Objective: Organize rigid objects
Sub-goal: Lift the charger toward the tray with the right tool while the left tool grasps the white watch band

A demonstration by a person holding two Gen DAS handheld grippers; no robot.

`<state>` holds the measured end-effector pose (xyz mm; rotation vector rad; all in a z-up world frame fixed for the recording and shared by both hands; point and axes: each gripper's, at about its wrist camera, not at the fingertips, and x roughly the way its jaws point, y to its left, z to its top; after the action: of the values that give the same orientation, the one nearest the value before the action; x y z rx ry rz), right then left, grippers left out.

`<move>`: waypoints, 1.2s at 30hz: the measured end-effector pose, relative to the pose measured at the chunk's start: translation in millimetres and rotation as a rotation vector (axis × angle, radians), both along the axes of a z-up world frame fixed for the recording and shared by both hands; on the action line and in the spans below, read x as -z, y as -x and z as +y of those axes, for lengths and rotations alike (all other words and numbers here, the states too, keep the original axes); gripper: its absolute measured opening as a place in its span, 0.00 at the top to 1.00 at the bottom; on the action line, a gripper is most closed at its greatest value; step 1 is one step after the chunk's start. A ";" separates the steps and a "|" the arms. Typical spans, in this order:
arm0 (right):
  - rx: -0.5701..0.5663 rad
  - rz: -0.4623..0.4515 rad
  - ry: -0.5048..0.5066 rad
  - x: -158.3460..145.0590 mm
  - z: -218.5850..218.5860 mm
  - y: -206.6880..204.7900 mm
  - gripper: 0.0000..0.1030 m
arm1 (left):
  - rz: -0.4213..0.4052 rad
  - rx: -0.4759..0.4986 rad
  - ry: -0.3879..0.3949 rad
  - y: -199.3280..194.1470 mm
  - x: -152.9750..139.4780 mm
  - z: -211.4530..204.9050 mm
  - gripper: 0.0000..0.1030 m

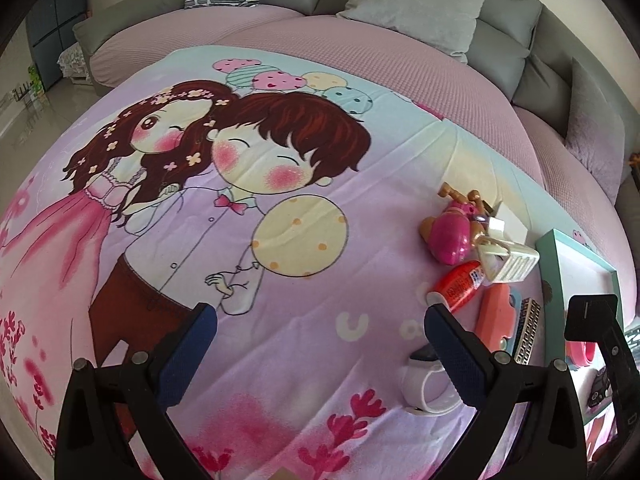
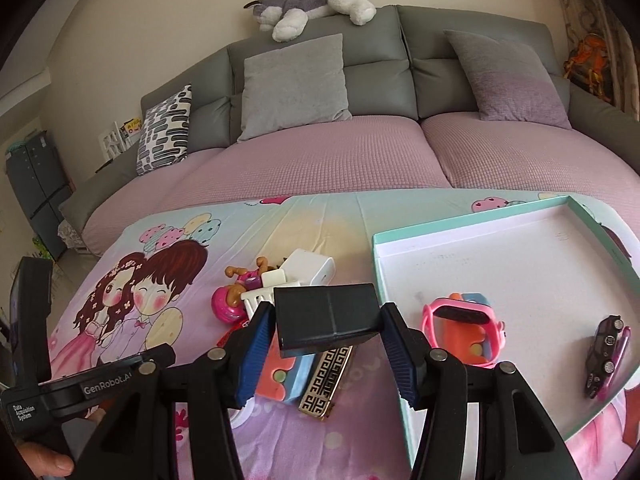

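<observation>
Box, black and rectangular, sits clamped between the 2 blue pads of the right gripper, jaws about half open around it, its long axis running crosswise from pad to pad. It hangs above the pile of loose items on the sheet. The tray lies just to the right of it and slightly beyond, already holding a pink watch and a toy car. Left gripper stands wide open and empty, farther from the tray. Judged next move: carry the box rightward over the tray's near rim.
</observation>
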<state>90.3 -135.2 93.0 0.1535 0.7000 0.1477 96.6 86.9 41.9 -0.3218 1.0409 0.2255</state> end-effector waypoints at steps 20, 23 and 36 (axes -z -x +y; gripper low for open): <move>0.099 0.048 -0.037 1.7 -38.9 2.2 0.45 | 0.092 0.284 -0.143 -4.2 17.7 -79.3 0.00; 0.101 0.052 -0.043 2.2 -41.0 2.0 0.45 | 0.088 0.311 -0.174 -1.1 18.6 -86.1 0.00; 0.119 0.058 -0.066 2.0 -49.3 2.3 0.45 | 0.070 0.330 -0.222 0.6 15.3 -87.9 0.49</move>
<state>88.0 -184.5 91.0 0.2630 0.7426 0.0524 96.0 -1.0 26.6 0.0608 1.1099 0.0536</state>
